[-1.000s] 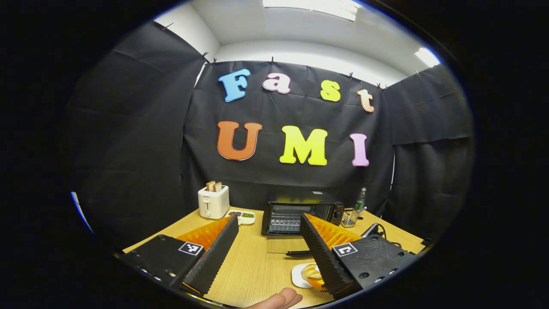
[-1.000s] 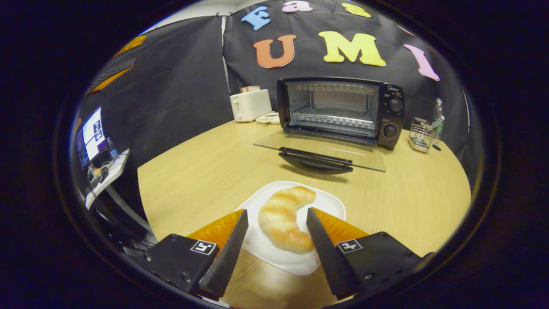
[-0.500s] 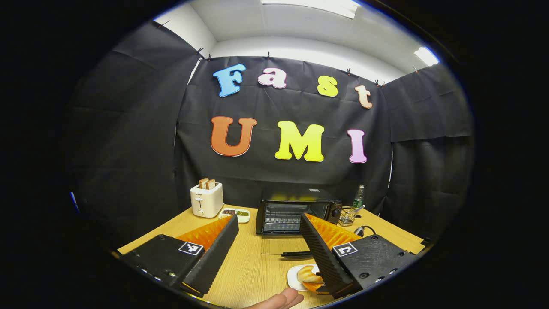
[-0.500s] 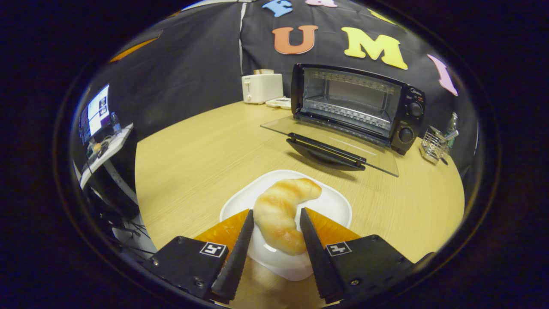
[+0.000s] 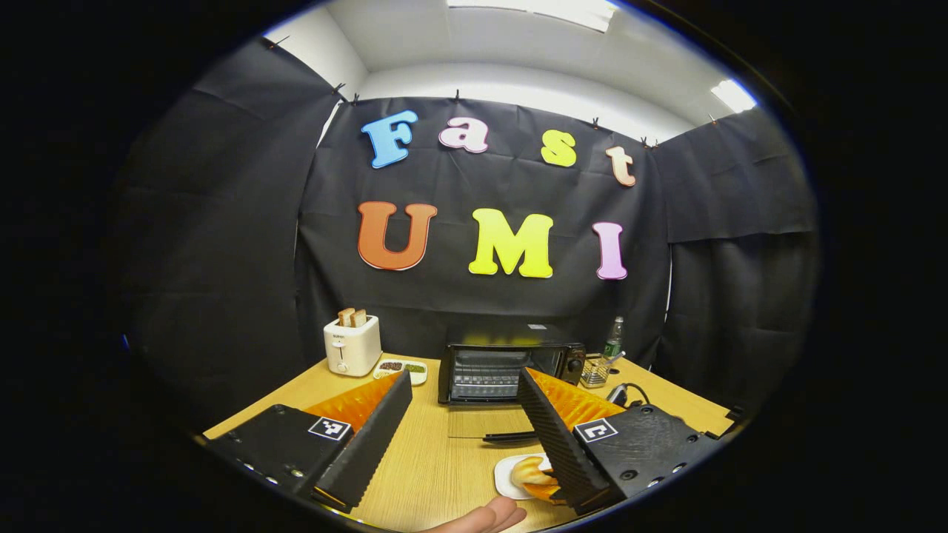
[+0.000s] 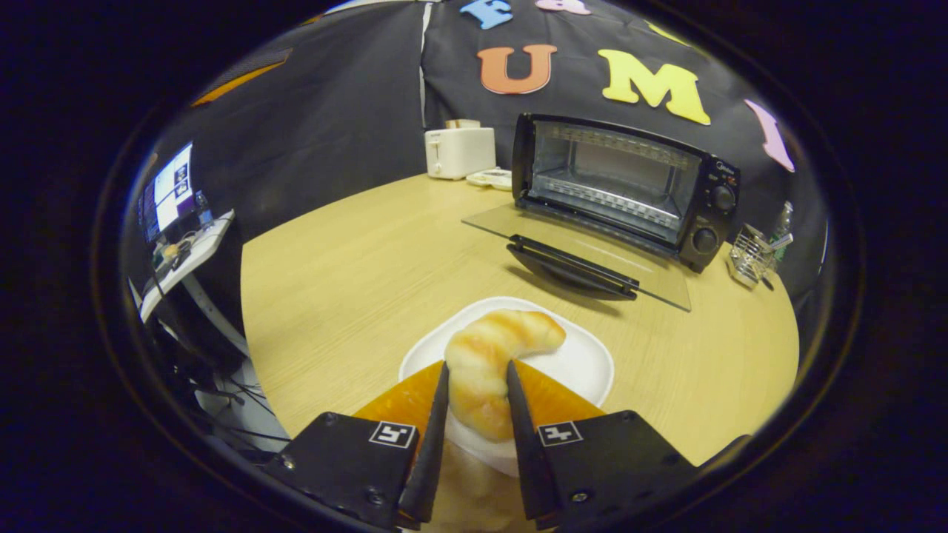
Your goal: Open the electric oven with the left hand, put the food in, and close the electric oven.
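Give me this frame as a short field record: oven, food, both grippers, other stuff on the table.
oven: electric oven at the back of the table, door folded down flat, rack inside bare
food: croissant on white plate
right gripper: right gripper closed on the croissant, both fingers against its sides, the croissant's far end over the plate
left gripper: left gripper open, held back from the oven, nothing between the fingers
other items: toaster, wire holder beside the oven

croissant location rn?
On the white plate near the table's front edge, between the right gripper fingers, ahead of the open oven door; the croissant is low in the right gripper view.
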{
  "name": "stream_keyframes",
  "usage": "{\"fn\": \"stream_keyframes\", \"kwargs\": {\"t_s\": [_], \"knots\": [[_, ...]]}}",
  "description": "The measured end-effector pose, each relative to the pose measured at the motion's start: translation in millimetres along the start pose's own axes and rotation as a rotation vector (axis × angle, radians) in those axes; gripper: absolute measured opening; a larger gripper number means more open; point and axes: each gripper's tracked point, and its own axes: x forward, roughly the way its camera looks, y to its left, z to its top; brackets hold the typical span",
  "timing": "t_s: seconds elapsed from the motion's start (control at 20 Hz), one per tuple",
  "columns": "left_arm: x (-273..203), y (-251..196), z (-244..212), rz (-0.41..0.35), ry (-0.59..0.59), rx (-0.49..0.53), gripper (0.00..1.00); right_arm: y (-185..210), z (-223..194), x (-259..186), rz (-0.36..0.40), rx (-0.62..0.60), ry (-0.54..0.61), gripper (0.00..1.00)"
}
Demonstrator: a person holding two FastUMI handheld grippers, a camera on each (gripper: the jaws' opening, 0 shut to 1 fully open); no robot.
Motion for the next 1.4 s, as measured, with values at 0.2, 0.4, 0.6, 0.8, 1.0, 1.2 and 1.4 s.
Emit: {"fn": "stream_keyframes", "kwargs": {"t_s": [0.2,0.4,0.6,0.8,1.0,1.2,1.4], "knots": [[-4.3,2.2,7.3,-0.011,-0.021,-0.015,0.94,4.7,42.3,-10.0,0.027,0.04,-0.097,0.47],[-9.1,3.2,16.1,-0.026,-0.038,-0.014,0.94,-9.7,88.5,0.8,0.016,0.141,-0.197,0.45],[-8.9,0.5,21.3,-0.044,-0.038,0.005,0.94,-22.4,139.1,16.5,0.077,0.326,-0.314,0.46],[-10.4,2.0,23.1,-0.043,-0.03,0.01,0.94,-64.2,185.5,34.0,0.041,0.413,-0.433,0.46],[-7.1,-8.8,28.2,-0.066,-0.027,0.0,0.94,-95.7,205.6,59.0,-0.026,0.525,-0.463,0.45],[-3.7,-11.2,28.5,-0.072,-0.021,0.027,0.94,-131.4,204.3,98.6,-0.073,0.686,-0.414,0.48],[3.9,-14.7,27.5,-0.071,-0.01,0.018,0.94,-186.6,214.1,125.0,-0.179,0.798,-0.474,0.44]]}}
